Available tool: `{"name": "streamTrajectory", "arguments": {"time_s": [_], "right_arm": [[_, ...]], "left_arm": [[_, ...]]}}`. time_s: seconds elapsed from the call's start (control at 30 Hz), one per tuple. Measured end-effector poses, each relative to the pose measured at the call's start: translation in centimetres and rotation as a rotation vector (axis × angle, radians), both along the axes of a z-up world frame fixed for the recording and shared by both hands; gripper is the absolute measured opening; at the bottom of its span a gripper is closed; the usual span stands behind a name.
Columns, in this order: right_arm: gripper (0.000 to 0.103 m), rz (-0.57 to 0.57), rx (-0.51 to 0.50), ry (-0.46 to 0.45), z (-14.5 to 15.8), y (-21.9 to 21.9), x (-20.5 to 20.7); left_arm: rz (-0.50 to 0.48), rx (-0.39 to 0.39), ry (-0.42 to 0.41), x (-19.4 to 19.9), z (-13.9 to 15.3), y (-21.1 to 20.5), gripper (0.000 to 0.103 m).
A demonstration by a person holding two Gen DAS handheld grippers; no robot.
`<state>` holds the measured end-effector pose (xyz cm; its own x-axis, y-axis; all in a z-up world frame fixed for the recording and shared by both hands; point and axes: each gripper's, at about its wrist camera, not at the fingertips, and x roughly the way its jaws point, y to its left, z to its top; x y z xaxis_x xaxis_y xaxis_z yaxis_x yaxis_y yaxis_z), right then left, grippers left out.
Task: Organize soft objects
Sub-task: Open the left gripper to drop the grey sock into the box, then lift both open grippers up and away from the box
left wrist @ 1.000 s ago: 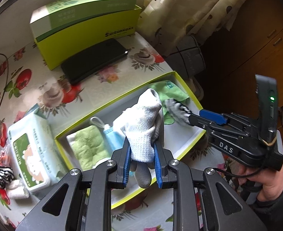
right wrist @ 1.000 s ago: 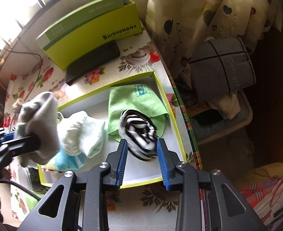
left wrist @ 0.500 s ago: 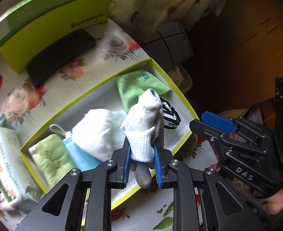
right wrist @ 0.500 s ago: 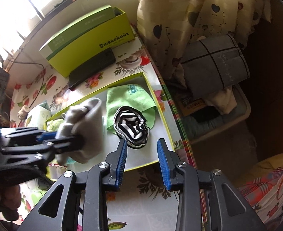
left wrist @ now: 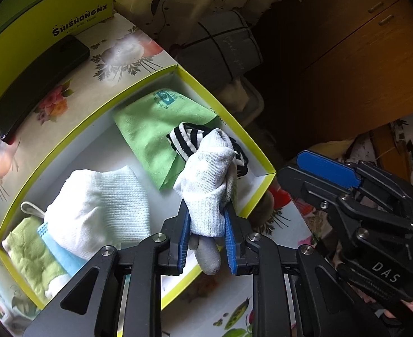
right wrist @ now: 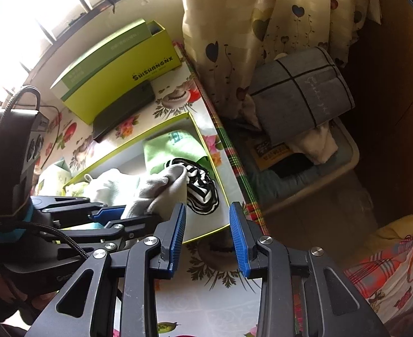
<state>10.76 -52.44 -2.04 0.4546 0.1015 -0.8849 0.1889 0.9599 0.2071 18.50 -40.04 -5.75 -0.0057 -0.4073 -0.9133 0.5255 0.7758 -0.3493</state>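
Note:
My left gripper (left wrist: 206, 213) holds a white knit glove (left wrist: 206, 174) by its cuff, and its jaws are opening while the pads still touch the cloth. The glove tip hangs low over a black-and-white striped sock (left wrist: 187, 140). The sock lies on a green cloth (left wrist: 150, 129) at the right end of the yellow-green tray (left wrist: 226, 106). In the right wrist view the glove (right wrist: 161, 188) touches the sock (right wrist: 203, 188). My right gripper (right wrist: 206, 236) stands open with nothing in it, over the tray's near edge.
The tray also holds a white knit sock (left wrist: 102, 196), a blue mask (left wrist: 57, 250) and a pale green towel (left wrist: 29, 255). Behind it stand a green box (left wrist: 38, 14) and a black case (left wrist: 38, 84). The table ends at the right, with a curtain (right wrist: 234, 28) and a basket of folded cloth (right wrist: 299, 92) beyond.
My left gripper carried the glove rightward and down to the striped sock, and its jaws widened slightly. My right gripper drew back from the sock, which stayed in the tray.

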Motion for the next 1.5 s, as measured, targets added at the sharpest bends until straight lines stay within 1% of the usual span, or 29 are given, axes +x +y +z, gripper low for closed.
{"name": "streamTrajectory", "arguments": {"time_s": [0.03, 0.07, 0.1, 0.17, 0.43, 0.5, 0.57, 0.63, 1.0, 1.2, 1.5], "right_arm": [[0.031, 0.001, -0.001, -0.001, 0.0, 0.0, 0.0], [0.031, 0.002, -0.001, -0.003, 0.1, 0.1, 0.0], [0.031, 0.004, 0.0, -0.004, 0.1, 0.2, 0.0], [0.031, 0.009, 0.0, -0.005, 0.2, 0.4, 0.0], [0.033, 0.021, -0.007, -0.031, 1.8, 1.4, -0.1], [0.036, 0.028, -0.009, -0.039, 2.3, 1.8, -0.2], [0.043, 0.037, -0.013, -0.047, 2.9, 2.4, -0.3], [0.046, 0.05, -0.018, -0.049, 3.2, 3.2, -0.3], [0.051, 0.167, -0.005, -0.066, 5.2, 8.9, -0.7], [0.052, 0.246, -0.004, -0.074, 5.9, 12.7, -0.9], [0.054, 0.375, 0.013, -0.063, 6.2, 17.9, -0.4]], "left_arm": [[0.002, -0.001, 0.008, -0.1, -0.2, 0.1, 0.025], [0.007, -0.005, 0.017, -0.1, -0.3, 0.3, 0.027], [0.012, -0.005, 0.018, 0.0, -0.3, 0.4, 0.033], [0.024, -0.007, 0.009, 0.2, 0.1, 1.0, 0.038], [0.069, -0.019, -0.041, 0.0, 3.0, 3.6, 0.038], [0.083, -0.017, -0.058, -0.3, 3.7, 4.3, 0.038], [0.102, -0.006, -0.07, -0.8, 4.4, 5.3, 0.038], [0.123, 0.018, -0.083, -1.0, 4.9, 6.3, 0.038], [0.217, 0.032, -0.197, -3.7, 8.7, 12.5, 0.038], [0.293, 0.043, -0.22, -5.3, 9.4, 16.7, 0.038], [0.404, 0.038, -0.21, -7.3, 9.4, 22.1, 0.038]]}}
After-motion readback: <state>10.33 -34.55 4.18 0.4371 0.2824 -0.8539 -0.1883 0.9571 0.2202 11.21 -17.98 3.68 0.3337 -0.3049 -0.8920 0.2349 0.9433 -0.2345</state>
